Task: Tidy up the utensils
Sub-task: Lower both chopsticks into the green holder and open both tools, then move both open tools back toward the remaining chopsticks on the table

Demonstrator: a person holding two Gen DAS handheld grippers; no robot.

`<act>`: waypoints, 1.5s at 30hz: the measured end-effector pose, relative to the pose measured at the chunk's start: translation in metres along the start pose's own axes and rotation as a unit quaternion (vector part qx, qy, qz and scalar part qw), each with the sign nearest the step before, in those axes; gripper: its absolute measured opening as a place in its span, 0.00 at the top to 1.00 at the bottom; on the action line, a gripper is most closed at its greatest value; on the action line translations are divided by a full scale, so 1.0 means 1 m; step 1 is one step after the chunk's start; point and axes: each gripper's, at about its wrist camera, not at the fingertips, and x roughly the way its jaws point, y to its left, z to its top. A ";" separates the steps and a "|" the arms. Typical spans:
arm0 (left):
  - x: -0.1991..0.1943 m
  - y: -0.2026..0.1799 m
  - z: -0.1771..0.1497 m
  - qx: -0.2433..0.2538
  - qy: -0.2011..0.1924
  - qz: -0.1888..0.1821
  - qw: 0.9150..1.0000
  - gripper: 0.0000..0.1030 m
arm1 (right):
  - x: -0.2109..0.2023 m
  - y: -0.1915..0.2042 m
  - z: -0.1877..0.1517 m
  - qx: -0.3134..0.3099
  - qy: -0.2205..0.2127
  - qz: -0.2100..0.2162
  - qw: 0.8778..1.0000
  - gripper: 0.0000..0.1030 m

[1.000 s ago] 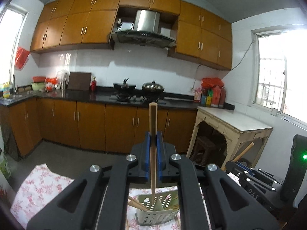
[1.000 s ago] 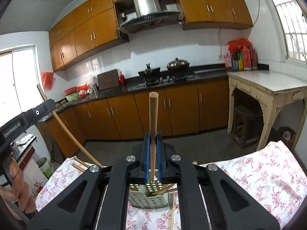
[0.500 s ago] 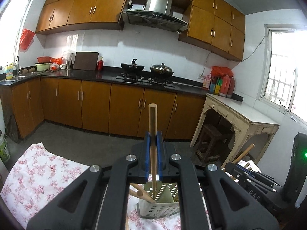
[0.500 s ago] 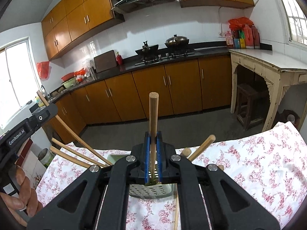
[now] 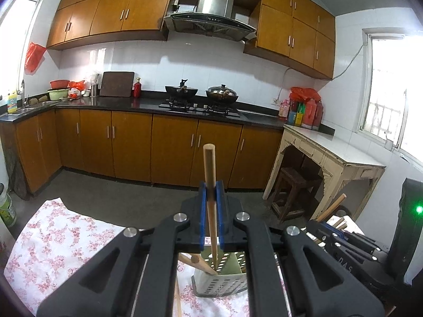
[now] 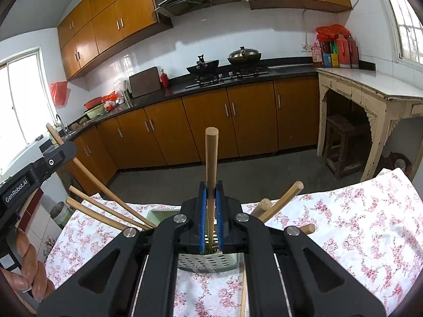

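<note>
My left gripper (image 5: 211,194) is shut on an upright wooden chopstick (image 5: 210,174) whose lower tip reaches into a green perforated utensil holder (image 5: 224,277) on the flowered tablecloth (image 5: 58,237). Another chopstick (image 5: 197,260) leans in the holder. My right gripper (image 6: 211,194) is likewise shut on a vertical chopstick (image 6: 211,163) with its lower end inside the same holder (image 6: 206,262). Several chopsticks (image 6: 105,211) lean out of the holder to the left and others (image 6: 280,203) to the right. The left gripper's body (image 6: 31,174) shows at the left edge, held by a hand (image 6: 26,264).
A loose chopstick (image 6: 243,288) lies on the tablecloth (image 6: 343,224) in front of the holder. Beyond the table's far edge are the grey floor, brown base cabinets (image 5: 132,142) and a cream side table (image 6: 370,92) with a stool under it. The right gripper's body (image 5: 351,251) sits at lower right.
Both grippers have sunk with their chopsticks, whose lower tips now sit deeper in the holder. Most of the drop came in the first half second; since then little has moved.
</note>
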 end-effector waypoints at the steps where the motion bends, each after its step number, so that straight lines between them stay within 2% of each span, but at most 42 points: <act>1: 0.000 0.000 0.000 0.001 0.002 0.002 1.000 0.91 | 0.000 0.001 0.000 -0.003 0.000 -0.006 1.000 0.93; 3: -0.003 0.002 0.000 -0.001 0.005 0.009 1.000 0.91 | -0.003 0.002 0.001 -0.004 -0.003 -0.012 1.000 0.92; 6: -0.010 0.006 0.002 -0.003 0.003 0.015 1.000 0.84 | -0.012 0.002 0.002 -0.003 -0.009 -0.014 1.000 0.89; 10: -0.024 0.010 0.004 -0.003 -0.005 0.020 1.000 0.79 | -0.032 0.001 0.004 -0.006 -0.029 -0.022 0.999 0.81; 15: -0.055 0.016 0.001 0.001 -0.018 0.030 0.999 0.76 | -0.065 0.000 0.003 -0.012 -0.058 -0.031 0.998 0.81; 20: -0.090 0.033 -0.020 0.004 -0.021 0.039 0.999 0.69 | -0.098 -0.011 -0.020 -0.016 -0.068 -0.040 0.997 0.81; 24: -0.106 0.054 -0.061 0.005 0.008 0.050 0.999 0.68 | -0.101 -0.030 -0.059 -0.008 -0.041 -0.057 0.997 0.80; 26: -0.105 0.063 -0.084 0.004 0.026 0.060 0.998 0.66 | -0.089 -0.041 -0.084 0.006 -0.008 -0.062 0.998 0.80; 31: -0.078 0.081 -0.146 -0.007 0.098 0.077 0.992 0.66 | -0.046 -0.054 -0.142 0.036 0.075 -0.066 0.994 0.80; 33: -0.064 0.085 -0.171 -0.015 0.129 0.081 0.988 0.66 | -0.028 -0.051 -0.163 0.039 0.104 -0.062 0.992 0.80; 36: -0.049 0.086 -0.196 -0.006 0.155 0.090 0.984 0.66 | -0.007 -0.041 -0.184 0.033 0.135 -0.054 0.989 0.80; 40: -0.034 0.083 -0.216 -0.001 0.180 0.087 0.980 0.65 | 0.013 -0.033 -0.199 0.017 0.162 -0.057 0.985 0.80; 45: -0.025 0.080 -0.224 0.001 0.193 0.086 0.977 0.62 | 0.027 -0.032 -0.218 0.006 0.183 -0.065 0.981 0.80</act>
